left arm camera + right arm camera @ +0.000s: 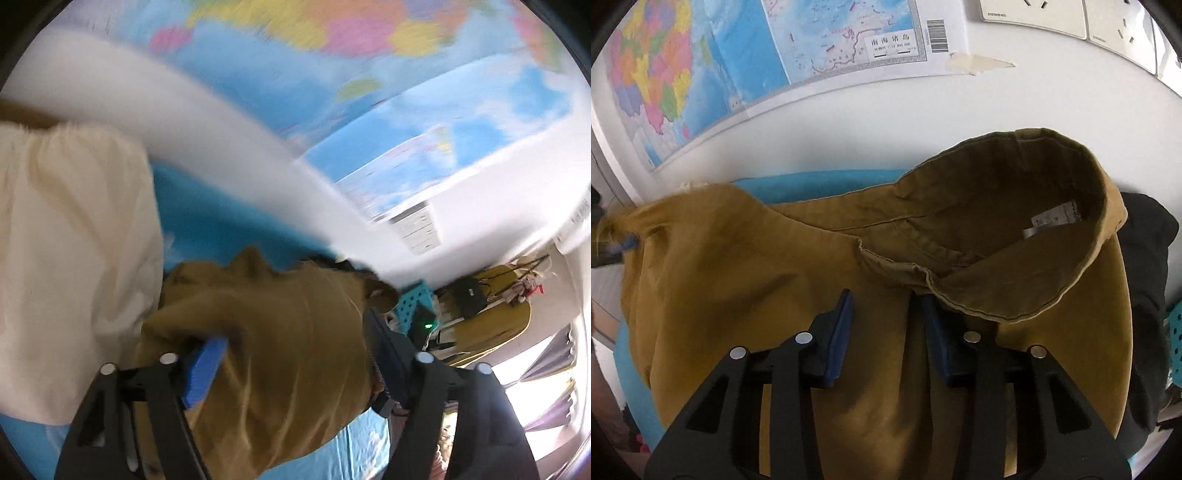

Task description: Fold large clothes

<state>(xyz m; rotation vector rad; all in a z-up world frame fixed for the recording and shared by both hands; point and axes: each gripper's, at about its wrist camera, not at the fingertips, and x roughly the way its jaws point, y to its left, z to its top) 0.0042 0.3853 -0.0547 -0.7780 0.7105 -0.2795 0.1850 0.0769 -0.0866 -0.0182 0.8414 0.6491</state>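
Mustard shirt on blue surface, right tongs apparently around fold

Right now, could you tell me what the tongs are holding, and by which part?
Nothing is clearly gripped. The right tongs stand open over the mustard shirt below its collar; the left tongs gape around bunched fabric.

In your left wrist view the colourful wall map is smeared by motion blur, and the mustard-brown cotton garment buries the left gripper's right finger. From the right wrist, the garment's small white label is too tiny to read, and the black cloth bundle runs off the edge.
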